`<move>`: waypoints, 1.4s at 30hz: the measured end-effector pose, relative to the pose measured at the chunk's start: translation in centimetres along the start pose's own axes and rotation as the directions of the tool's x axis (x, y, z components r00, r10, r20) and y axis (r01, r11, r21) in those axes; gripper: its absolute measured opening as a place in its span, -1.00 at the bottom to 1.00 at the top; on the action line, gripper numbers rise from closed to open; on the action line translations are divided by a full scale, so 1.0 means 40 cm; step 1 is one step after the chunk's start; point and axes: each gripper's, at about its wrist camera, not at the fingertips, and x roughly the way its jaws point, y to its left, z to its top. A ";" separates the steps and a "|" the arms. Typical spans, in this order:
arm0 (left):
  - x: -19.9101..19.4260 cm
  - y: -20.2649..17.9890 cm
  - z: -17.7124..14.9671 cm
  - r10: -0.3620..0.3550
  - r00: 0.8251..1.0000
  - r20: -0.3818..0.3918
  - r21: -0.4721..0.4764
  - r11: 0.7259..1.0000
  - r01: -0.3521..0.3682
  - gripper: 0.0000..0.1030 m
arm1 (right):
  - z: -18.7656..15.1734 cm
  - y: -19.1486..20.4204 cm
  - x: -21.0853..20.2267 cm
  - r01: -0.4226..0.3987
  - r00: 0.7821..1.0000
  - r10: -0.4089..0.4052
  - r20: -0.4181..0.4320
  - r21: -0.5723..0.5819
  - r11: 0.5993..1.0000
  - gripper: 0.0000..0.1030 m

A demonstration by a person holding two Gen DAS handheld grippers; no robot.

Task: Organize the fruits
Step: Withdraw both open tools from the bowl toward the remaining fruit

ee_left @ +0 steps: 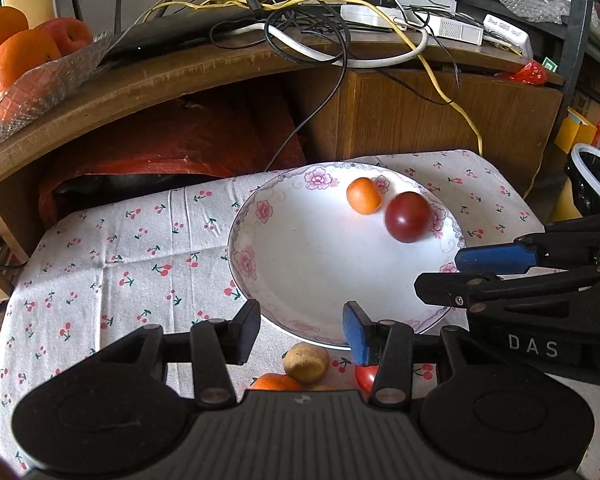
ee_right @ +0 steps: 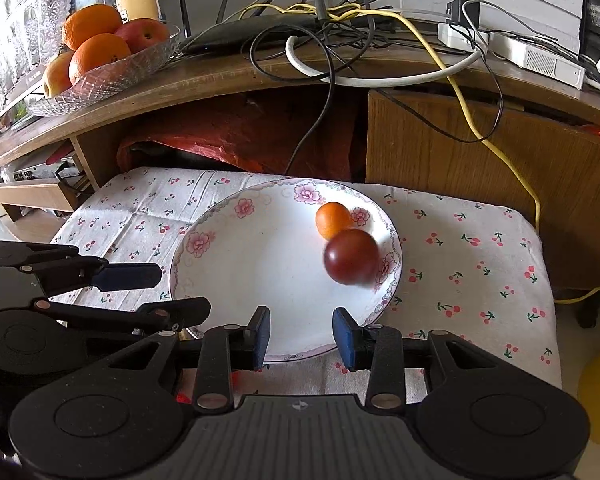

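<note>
Done: we see orange [ee_left: 363, 195] and plum [ee_left: 407, 217] on plate [ee_left: 300, 248] | left: three fruits [ee_left: 306, 362] bottom centre | left gripper [ee_left: 300, 330] and right gripper [ee_right: 301, 334] agape, empty

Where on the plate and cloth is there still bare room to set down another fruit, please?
The plate is bare across its middle and left; its far right holds the small orange fruit and dark red fruit. The cherry-print cloth left of the plate is free. The near edge is crowded: brownish fruit and both tools.
</note>
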 end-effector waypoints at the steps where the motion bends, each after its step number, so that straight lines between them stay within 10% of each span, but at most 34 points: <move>1: -0.001 0.000 0.001 0.000 1.000 0.001 0.000 1.000 0.000 0.02 | -0.001 0.002 -0.001 0.000 1.000 0.000 -0.001 -0.002 1.000 -0.37; 42: -0.133 0.024 -0.109 -0.047 0.998 -0.035 0.075 0.996 0.049 0.02 | -0.076 0.106 -0.059 -0.135 0.986 0.121 -0.111 -0.131 0.982 -0.33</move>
